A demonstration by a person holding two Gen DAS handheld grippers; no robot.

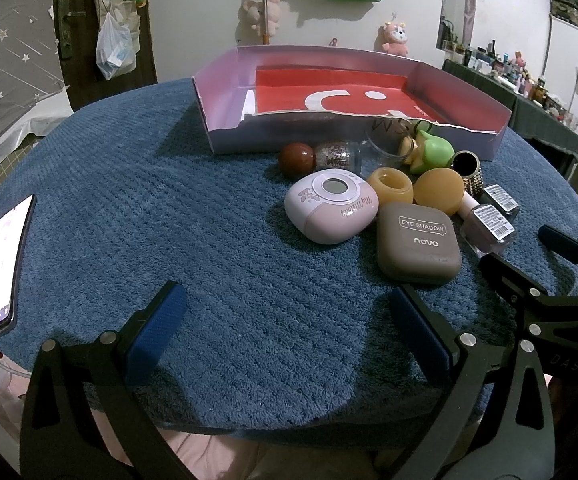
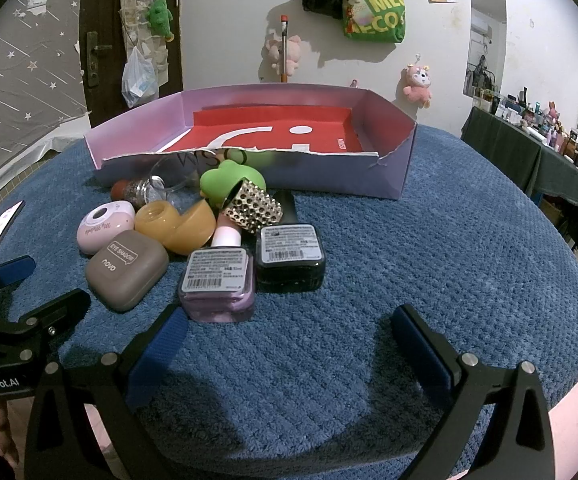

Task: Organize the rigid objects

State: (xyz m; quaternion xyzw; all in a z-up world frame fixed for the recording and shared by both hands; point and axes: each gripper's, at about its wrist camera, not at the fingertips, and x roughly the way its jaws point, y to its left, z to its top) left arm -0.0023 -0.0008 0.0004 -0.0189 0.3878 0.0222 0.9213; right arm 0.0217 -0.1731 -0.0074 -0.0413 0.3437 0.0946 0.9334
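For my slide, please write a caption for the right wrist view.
Open right gripper hovers before two nail polish bottles and clustered cosmetics, torn cardboard box behind.

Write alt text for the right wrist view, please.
A cluster of small cosmetics, including two nail polish bottles and a grey eye shadow case, lies on a blue towel in front of a shallow cardboard box. The right gripper, jaws open, frames the foreground.
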